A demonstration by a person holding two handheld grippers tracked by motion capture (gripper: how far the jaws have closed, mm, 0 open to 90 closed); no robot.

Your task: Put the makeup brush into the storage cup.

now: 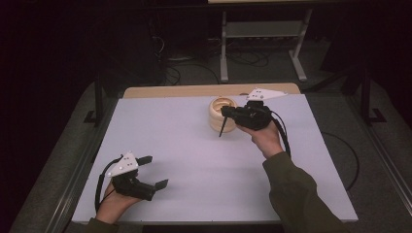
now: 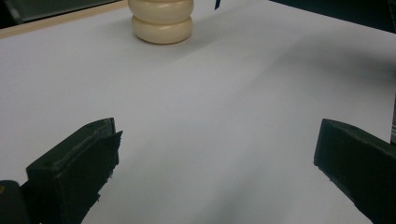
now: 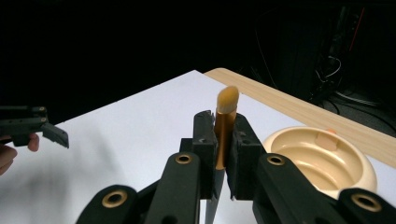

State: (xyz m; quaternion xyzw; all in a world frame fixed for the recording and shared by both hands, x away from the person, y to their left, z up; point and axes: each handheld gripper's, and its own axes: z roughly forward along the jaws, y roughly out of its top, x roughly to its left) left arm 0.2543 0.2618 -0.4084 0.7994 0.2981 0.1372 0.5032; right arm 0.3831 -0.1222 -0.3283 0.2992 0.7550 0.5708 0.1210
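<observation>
Right gripper [image 3: 223, 154] is clamped on a makeup brush [image 3: 226, 122], bristles up, just beside the cream holder [image 1: 221, 114] at the table's far side, probably about to drop it in. Left gripper [image 1: 153, 171] waits near-left, jaws wide apart.

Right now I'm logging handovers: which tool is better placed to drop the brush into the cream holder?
Right. The right tool grips the brush beside the cream holder; the left tool is open and far from it.

Beyond my white table [image 1: 160, 141], its wooden far edge [image 1: 184, 91] meets dark floor, cables [image 1: 189, 70] and a grey metal frame [image 1: 262, 36].
</observation>
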